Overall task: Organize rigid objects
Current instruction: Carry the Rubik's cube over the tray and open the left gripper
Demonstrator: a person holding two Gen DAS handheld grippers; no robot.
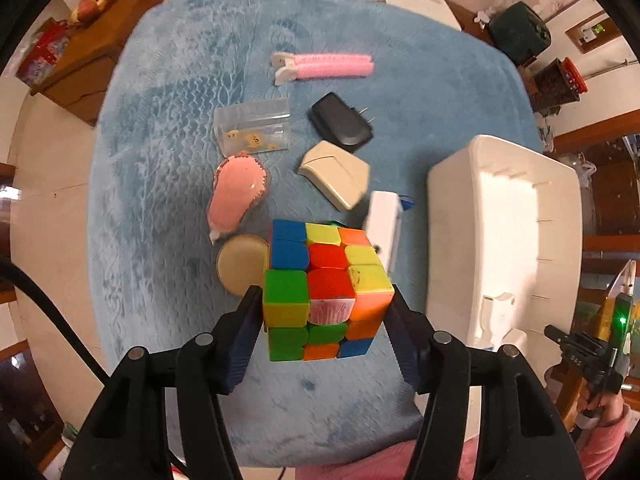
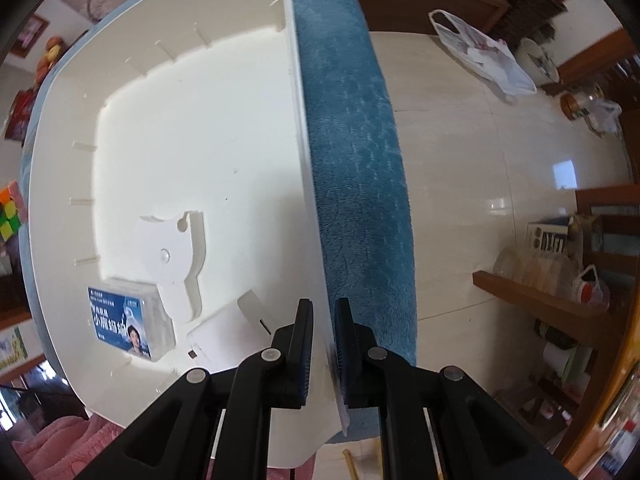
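Observation:
My left gripper (image 1: pixel 326 320) is shut on a multicoloured puzzle cube (image 1: pixel 324 288) and holds it above the blue cloth (image 1: pixel 168 120), left of the white bin (image 1: pixel 504 240). My right gripper (image 2: pixel 323 344) is shut on the right wall of the white bin (image 2: pixel 304 208). Inside the bin lie a clear box with a blue printed card (image 2: pixel 128 324) and a white flat item (image 2: pixel 224 336). The cube's edge shows at the far left of the right wrist view (image 2: pixel 12 212).
On the cloth lie a pink hair roller clip (image 1: pixel 324 66), a clear box (image 1: pixel 254 130), a black charger (image 1: pixel 342 122), a beige mouse-shaped item (image 1: pixel 338 176), a pink pouch (image 1: pixel 236 196), a round tan lid (image 1: pixel 240 264) and a white box (image 1: pixel 384 228).

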